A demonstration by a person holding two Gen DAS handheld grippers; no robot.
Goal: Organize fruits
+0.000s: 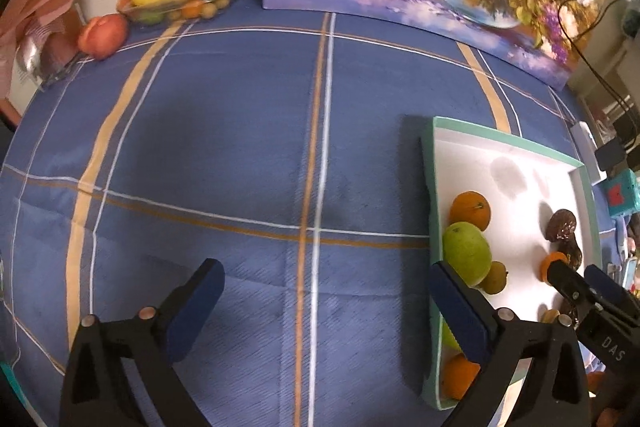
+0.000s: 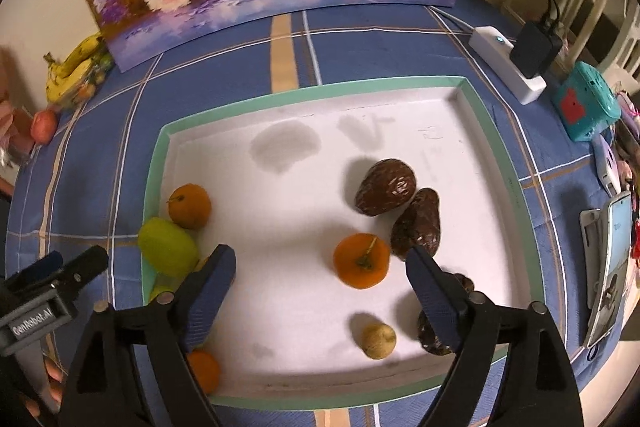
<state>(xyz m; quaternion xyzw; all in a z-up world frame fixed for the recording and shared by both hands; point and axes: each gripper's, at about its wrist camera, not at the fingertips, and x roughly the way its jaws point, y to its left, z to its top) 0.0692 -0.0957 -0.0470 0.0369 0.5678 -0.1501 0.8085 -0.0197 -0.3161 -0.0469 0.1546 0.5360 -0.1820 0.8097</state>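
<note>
- Between the spread pads of the right claw, nothing is grasped; an orange lies just ahead;
- left claw is released, over bare cloth;
- pads should be lowered evenly around the orange.

The left gripper points steeply downward with its jaws spread wide and nothing between them. The right gripper tilts down the same way, just right of the left, jaws parted and gripping nothing. Fingers of the person's left hand show beneath the left tool.
</note>
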